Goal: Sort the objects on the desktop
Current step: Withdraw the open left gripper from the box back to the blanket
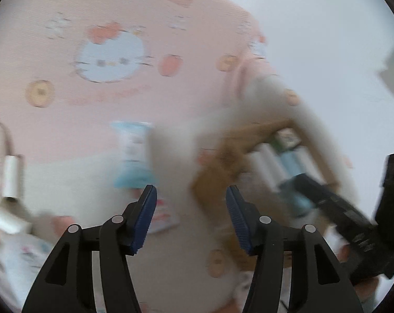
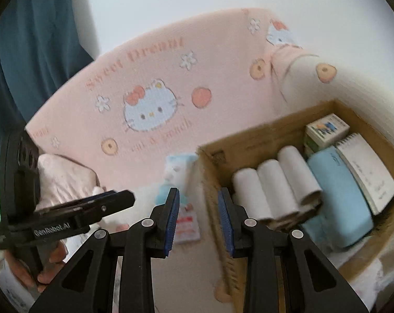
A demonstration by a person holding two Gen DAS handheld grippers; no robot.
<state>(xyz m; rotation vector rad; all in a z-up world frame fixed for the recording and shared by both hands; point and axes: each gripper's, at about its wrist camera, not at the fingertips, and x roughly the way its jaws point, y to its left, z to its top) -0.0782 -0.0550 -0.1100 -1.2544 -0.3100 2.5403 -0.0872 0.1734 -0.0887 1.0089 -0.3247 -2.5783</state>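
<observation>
Left wrist view: the whole picture is smeared, so details are a judgement. The left gripper has its jaws wide apart with nothing between them, over a pink blanket. A blue-and-white packet lies just beyond the left jaw, near the box that holds the rolls. A loose roll sits well off to the left. The right gripper crosses in from the right, over the box. With this much blur, the likely fault is a misjudged reach — the jaws could land beside the packet or clip the box corner. The two grippers are also near enough to knock together.

Right wrist view: sharper. The right gripper has its jaws a narrow way apart and empty, straddling the box wall. Inside are three rolls, a blue case, a notepad and a carton, packed close. The packet is outside, against the wall, and a second packet with red print lies just nearer. The left gripper points at them from the left, held by a hand. A grab here could pinch both packets at once or snag the blanket — soft wrappers may also slip. Dropping the right jaws would strike the rim.
</observation>
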